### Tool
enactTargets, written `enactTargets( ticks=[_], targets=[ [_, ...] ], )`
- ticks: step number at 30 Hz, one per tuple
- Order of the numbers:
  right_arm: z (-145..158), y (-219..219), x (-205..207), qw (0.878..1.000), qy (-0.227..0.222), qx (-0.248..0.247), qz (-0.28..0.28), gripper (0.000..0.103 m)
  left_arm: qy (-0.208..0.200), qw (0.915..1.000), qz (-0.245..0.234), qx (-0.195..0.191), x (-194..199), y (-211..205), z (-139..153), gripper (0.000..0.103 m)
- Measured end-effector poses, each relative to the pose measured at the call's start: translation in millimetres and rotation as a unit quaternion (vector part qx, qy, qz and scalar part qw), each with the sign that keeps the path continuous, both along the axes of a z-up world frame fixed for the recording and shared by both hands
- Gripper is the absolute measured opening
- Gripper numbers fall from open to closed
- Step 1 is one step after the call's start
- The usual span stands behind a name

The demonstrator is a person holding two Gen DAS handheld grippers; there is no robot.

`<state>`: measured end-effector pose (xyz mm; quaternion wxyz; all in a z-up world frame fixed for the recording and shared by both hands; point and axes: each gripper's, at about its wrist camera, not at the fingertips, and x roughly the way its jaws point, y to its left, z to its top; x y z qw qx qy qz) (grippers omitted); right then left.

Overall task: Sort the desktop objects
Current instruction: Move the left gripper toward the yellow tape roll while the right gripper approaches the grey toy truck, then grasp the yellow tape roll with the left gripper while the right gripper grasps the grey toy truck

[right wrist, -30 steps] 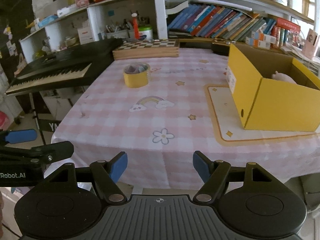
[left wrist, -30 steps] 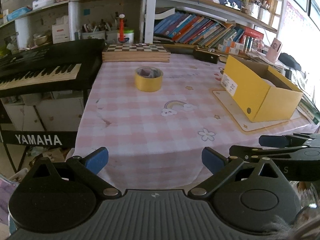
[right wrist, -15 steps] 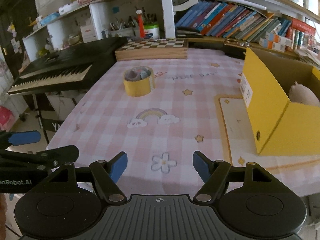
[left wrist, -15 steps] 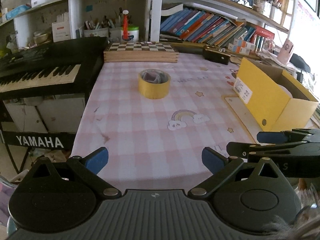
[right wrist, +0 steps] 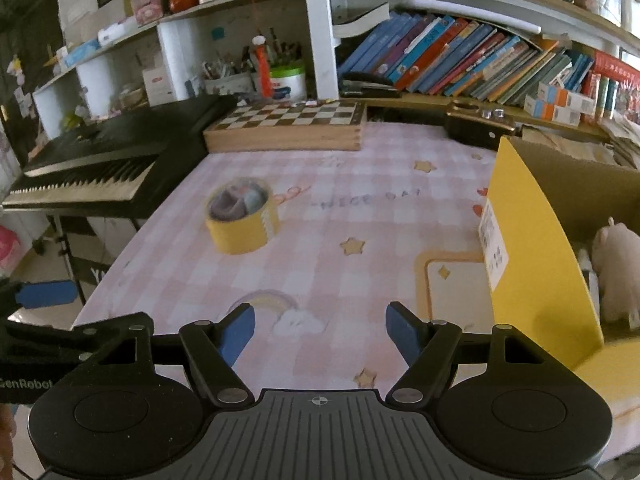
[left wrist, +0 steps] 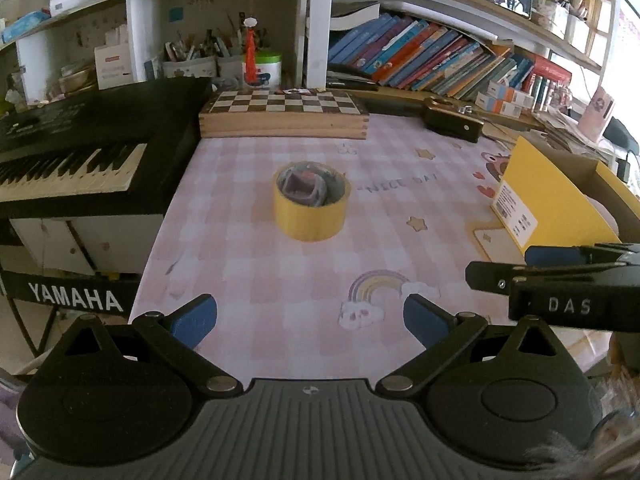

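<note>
Glossy tape roll; matt cardboard box; wooden chessboard.

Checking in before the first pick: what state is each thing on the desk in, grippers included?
left gripper: open, empty
right gripper: open, empty
yellow tape roll: flat on the tablecloth, something stuffed in its core
yellow box: open-topped, pale soft toy inside
chessboard case: closed, lying flat

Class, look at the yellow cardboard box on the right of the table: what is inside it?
In the right wrist view, the yellow cardboard box holds a pale plush toy against its near wall. The box's front wall hides the floor and whatever else lies lower down.
</note>
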<state>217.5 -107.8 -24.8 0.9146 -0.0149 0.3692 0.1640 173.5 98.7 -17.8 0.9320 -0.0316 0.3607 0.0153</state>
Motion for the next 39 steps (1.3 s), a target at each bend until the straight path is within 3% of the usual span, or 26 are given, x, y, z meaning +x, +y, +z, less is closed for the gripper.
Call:
enactTargets(
  ticks=[20,34,37,39],
  targets=[
    [5.2,-12.4,79.3,1.000,-0.020,0.018,-0.017,0.074,0.006,0.9993,-0.027,0.026,100.8,-15.0,-21.4,0.101],
    [-6.3,-22.6,98.2,1.000,-0.001,0.002,-0.025,0.074,0.027,0.9989,-0.024,0.031,170.5,-16.6,-55.4,0.101],
    [-8.0,-24.9,99.8,1.000,0.002,-0.001,-0.027,0.074,0.027,0.9991,-0.016,0.029,177.1,-15.0,-61.1,0.098],
    [-9.4,-26.8,100.7,1.000,0.005,-0.003,-0.029,0.074,0.027,0.9991,-0.011,0.030,180.5,-13.1,-64.4,0.091]
  ],
)
